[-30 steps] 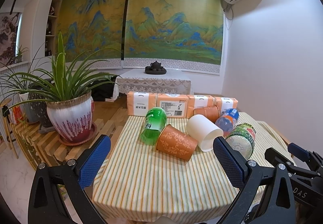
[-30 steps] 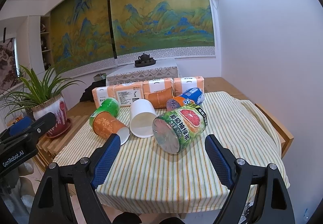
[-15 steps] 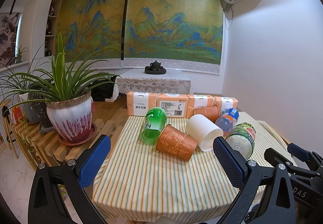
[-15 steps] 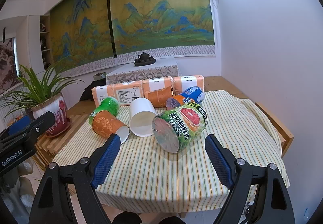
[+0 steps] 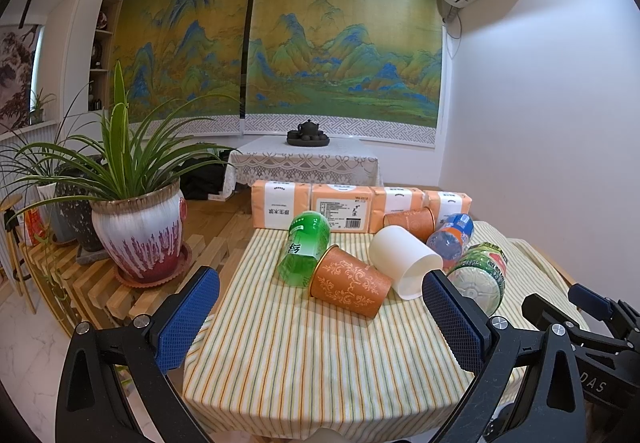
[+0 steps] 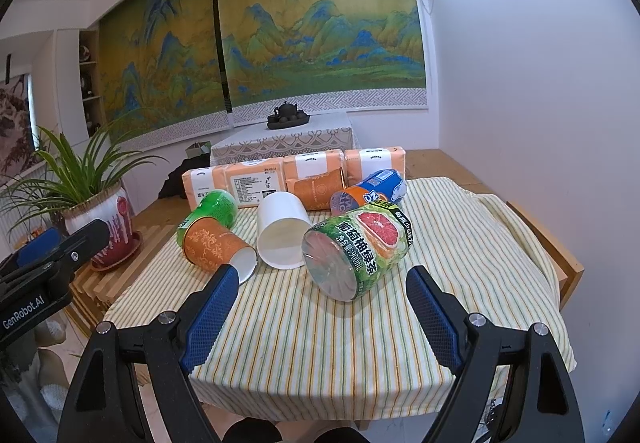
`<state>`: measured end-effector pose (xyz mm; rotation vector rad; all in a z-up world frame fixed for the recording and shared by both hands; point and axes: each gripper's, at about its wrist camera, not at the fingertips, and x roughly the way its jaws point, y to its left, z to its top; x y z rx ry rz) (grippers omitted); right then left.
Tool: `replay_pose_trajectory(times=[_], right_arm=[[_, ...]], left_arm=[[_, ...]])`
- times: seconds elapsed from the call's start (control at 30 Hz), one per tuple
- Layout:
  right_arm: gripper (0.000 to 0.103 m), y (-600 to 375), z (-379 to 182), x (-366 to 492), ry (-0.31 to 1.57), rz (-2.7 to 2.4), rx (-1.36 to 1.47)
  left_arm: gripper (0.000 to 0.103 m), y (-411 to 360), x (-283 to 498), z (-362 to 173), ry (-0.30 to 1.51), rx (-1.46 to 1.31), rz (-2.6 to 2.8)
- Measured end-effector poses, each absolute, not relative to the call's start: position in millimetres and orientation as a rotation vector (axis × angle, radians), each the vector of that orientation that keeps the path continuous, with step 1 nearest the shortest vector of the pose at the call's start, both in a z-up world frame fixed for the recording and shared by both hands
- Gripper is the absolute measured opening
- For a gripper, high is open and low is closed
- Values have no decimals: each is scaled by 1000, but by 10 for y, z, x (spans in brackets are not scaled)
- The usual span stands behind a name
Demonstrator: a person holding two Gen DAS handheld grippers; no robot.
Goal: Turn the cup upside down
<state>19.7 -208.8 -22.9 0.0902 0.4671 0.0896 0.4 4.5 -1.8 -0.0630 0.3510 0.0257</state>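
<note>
An orange patterned paper cup [image 5: 347,287] lies on its side on the striped tablecloth [image 5: 304,359]; it also shows in the right wrist view [image 6: 214,248]. A white cup [image 5: 402,262] lies on its side beside it, mouth toward me, and shows in the right wrist view [image 6: 281,228]. A second orange cup [image 5: 410,220] lies at the back. My left gripper [image 5: 320,317] is open and empty, short of the cups. My right gripper [image 6: 322,317] is open and empty, in front of the grapefruit bottle.
A green bottle [image 5: 306,248], a grapefruit-label bottle [image 6: 358,249] and a blue-label bottle [image 6: 370,190] lie on the cloth. Orange tissue packs [image 5: 340,205] line the back edge. A potted plant [image 5: 138,231] stands on a slatted bench at left.
Nothing has visibly changed apart from a very slight camera shift; both grippers stay open and the objects have not moved.
</note>
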Motion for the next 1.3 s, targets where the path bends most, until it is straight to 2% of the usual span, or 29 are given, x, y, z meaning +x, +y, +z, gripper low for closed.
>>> replay_pose_trajectory(times=[0.83,1.3], right_arm=[[83,-2100,-271,289,495,100,92],[83,-1943,-67,1221,649,253,39]], left_arm=[[103,18,96,-49,374,-53,21],[103,292,190,-169,411,-94,72]])
